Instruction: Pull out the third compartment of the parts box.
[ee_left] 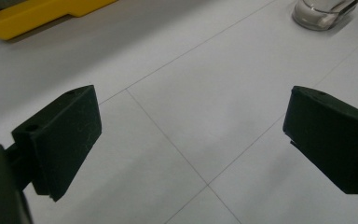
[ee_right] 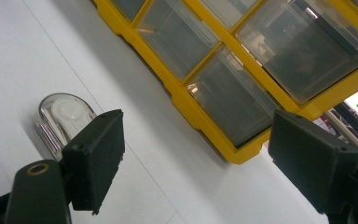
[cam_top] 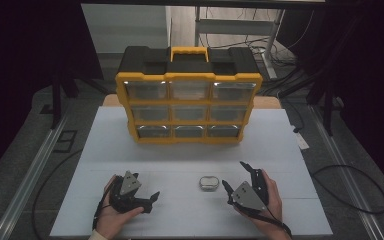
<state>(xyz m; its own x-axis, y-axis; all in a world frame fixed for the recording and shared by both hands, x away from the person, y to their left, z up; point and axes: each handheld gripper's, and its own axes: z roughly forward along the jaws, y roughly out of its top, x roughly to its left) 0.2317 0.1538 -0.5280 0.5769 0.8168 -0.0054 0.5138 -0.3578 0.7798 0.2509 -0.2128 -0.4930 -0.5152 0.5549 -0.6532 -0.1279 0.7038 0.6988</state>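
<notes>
Where the white bench [cam_top: 130, 150] carries the work, the inventory reads as follows.

Item one: a small clear plastic container with a rounded end and a white insert [cam_top: 208, 182], lying on the bench near its front edge, between the two claws and closer to the right one. Nothing touches it. The right gripper view shows it [ee_right: 63, 123] just behind the left-hand jaw, partly covered by that jaw; the left gripper view shows it [ee_left: 320, 13] far off at the upper right corner.

Item two: a yellow-framed organiser cabinet with a black top, a yellow carry handle and nine translucent drawers in three rows of three [cam_top: 188, 102], standing upright toward the back of the bench, well apart from the container and both claws. All drawers appear pushed in. The right gripper view shows its lower drawers [ee_right: 242, 56] at a tilt; the contents cannot be made out.

Item three: the left claw [cam_top: 147, 192], held in the person's left hand [cam_top: 111, 219] at the front left of the bench, jaws spread wide and gripping nothing. In its own view [ee_left: 191, 140] only bare bench surface lies between the jaws.

Item four: the right claw [cam_top: 235, 175], held in the person's right hand [cam_top: 270, 210] at the front right, grey three-cornered plate on top, jaws likewise spread apart and unloaded. Its own view [ee_right: 196, 154] looks across the bench toward the cabinet's base.
</notes>
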